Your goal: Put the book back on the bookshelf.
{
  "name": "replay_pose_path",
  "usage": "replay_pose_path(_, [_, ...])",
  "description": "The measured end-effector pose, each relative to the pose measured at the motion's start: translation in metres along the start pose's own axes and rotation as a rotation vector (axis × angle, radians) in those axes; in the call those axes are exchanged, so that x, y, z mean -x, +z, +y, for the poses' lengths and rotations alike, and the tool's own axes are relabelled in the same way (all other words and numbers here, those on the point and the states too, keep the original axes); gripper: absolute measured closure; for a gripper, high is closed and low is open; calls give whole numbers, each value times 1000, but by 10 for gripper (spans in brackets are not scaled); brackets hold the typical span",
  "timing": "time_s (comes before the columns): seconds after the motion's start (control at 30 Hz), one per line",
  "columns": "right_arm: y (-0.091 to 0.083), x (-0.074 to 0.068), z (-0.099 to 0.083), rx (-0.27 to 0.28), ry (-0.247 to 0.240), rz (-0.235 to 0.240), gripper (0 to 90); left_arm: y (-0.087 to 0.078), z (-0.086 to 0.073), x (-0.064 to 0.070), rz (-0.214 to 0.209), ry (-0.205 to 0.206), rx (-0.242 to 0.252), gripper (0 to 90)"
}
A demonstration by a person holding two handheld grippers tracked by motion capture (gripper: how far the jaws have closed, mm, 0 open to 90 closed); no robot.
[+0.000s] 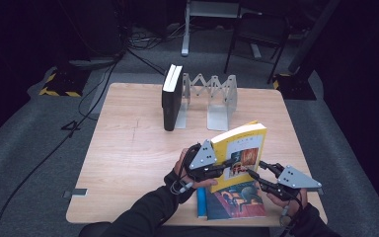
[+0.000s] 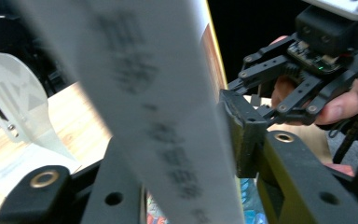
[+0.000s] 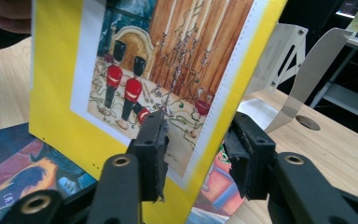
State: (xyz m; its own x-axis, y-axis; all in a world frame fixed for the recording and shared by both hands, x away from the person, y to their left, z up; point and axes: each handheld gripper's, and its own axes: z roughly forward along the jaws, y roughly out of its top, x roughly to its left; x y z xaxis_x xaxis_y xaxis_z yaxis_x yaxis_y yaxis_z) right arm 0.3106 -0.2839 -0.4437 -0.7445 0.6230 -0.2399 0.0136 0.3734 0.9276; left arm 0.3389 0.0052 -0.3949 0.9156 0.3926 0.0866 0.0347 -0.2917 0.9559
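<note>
A yellow book (image 1: 242,148) with toy soldiers on its cover (image 3: 121,84) is held up, tilted, over the table's near edge. My left gripper (image 1: 225,168) is shut on it at the spine; in the left gripper view the pale spine (image 2: 140,84) runs between the jaws of my left gripper (image 2: 182,154). My right gripper (image 1: 255,171) stands open at the book's lower right edge. In its own view, my right gripper (image 3: 198,149) has one pad (image 3: 151,149) in front of the cover and the other behind the edge, with a small gap showing.
A blue-spined book (image 1: 237,201) lies flat on the table under the yellow one. At the back, a black book (image 1: 171,96) stands upright in an expanding metal book rack (image 1: 219,101), whose other slots are free. The wooden table (image 1: 128,153) is bare on the left.
</note>
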Motion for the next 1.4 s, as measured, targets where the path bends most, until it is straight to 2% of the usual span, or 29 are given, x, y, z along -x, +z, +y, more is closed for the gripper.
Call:
replay_pose_path(0.1, [1,0,0,-8,0,0,545,1,3,2,-4,0,-11,693])
replay_pose_path(0.17, [1,-1,1,-3,-15,-23,487,2,4,3,4,-2,-11,709])
replay_pose_path(0.23, [3,0,1,-24,-5,-4,413,3,4,1,-1,10,-7,720])
replay_pose_path(0.33, [3,4,-4,-53,10,7,376,2,5,-2,19,21,6,742])
replay_pose_path(0.43, [-1,13,-10,-74,46,4,374,-4,8,-8,61,21,14,749])
replay_pose_path(0.5, [-4,19,-13,-76,82,-4,380,-8,7,-14,111,26,6,750])
replay_pose_path(0.53, [-4,19,-13,-76,82,-4,380,-8,7,-14,111,26,6,751])
replay_pose_path(0.6, [-6,24,-15,-80,110,-17,383,-13,6,-22,156,12,2,751])
replay_pose_path(0.7, [-6,27,-17,-86,113,-24,383,-20,5,-32,223,3,-1,751])
replay_pose_path(0.77, [-6,28,-17,-89,122,-14,381,-27,2,-43,288,-7,-3,751])
replay_pose_path(0.8, [-6,28,-17,-89,122,-14,381,-27,2,-43,288,-7,-3,751])
replay_pose_path(0.87, [-6,28,-18,-81,118,5,378,-34,-2,-54,324,-36,9,751])
replay_pose_path(0.9, [-6,28,-18,-86,116,-3,378,-38,-6,-63,353,-54,15,751])
replay_pose_path(0.97, [-6,29,-19,-89,119,0,378,-43,-11,-71,388,-67,10,751])
replay_pose_path(1.13, [-6,31,-21,-97,119,-7,378,-53,-18,-87,446,-106,16,751])
replay_pose_path(1.3, [-6,33,-23,-113,123,-10,377,-58,-24,-97,506,-135,12,751])
replay_pose_path(1.33, [-6,33,-23,-113,123,-10,377,-58,-24,-97,506,-135,12,751])
replay_pose_path(1.4, [-7,33,-24,-117,129,-14,378,-59,-26,-102,544,-146,3,751])
